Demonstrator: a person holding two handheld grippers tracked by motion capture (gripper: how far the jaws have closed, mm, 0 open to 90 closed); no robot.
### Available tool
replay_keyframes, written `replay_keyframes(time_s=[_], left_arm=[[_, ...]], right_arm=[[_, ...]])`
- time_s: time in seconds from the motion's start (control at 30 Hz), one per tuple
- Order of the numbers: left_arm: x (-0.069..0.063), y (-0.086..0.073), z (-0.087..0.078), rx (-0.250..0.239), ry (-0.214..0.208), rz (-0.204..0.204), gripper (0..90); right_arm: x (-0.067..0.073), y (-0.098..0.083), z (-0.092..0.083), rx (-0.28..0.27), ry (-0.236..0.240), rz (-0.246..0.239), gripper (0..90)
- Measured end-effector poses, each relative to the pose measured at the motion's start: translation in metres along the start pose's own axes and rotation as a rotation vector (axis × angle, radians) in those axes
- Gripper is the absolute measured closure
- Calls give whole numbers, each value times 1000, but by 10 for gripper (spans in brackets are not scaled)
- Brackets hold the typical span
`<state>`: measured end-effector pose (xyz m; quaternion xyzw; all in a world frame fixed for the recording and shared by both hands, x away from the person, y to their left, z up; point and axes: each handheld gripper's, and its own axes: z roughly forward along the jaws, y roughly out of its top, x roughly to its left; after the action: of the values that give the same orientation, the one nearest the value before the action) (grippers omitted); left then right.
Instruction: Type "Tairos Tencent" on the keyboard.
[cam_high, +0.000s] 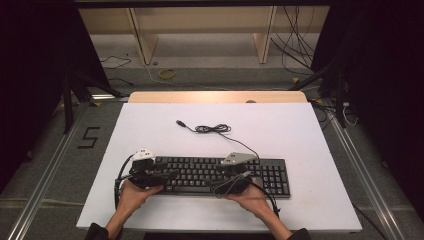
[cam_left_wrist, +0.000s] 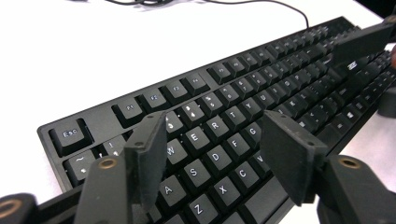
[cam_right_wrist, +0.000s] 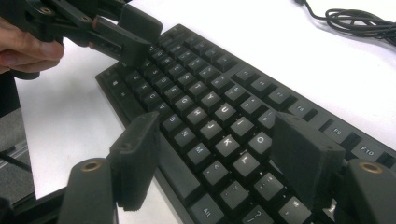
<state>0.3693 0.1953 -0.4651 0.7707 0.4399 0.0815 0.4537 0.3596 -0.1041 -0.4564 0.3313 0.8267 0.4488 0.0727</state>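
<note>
Below both grippers' parted jaws lies the keyboard.

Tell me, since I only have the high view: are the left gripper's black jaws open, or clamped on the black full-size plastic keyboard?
Observer: Open. In the left gripper view, the left gripper has its jaws apart above the black plastic keyboard and is gripping nothing.
Operator: Which key sits under it?
Observer: The S key shows in the gap between its jaws.
Operator: And the right one?
Observer: The right gripper is open too, with the K key in its gap.
</note>
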Motion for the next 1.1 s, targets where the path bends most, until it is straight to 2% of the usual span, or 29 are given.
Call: replay_keyframes(time_s=[0.1,0.2,0.37,1.1], left_arm=[[0,0,-2,-11,-2,0,376],[0,0,-5,-30,-9,-16,358],[-1,-1,-7,-34,-15,-16,343],[-6,-8,-17,-58,-27,-16,299]], right_arm=[[1,0,1,1,3,-2,343],[3,1,3,0,9,-5,352],[5,2,5,-2,24,-7,385],[20,3,16,34,67,-48,691]])
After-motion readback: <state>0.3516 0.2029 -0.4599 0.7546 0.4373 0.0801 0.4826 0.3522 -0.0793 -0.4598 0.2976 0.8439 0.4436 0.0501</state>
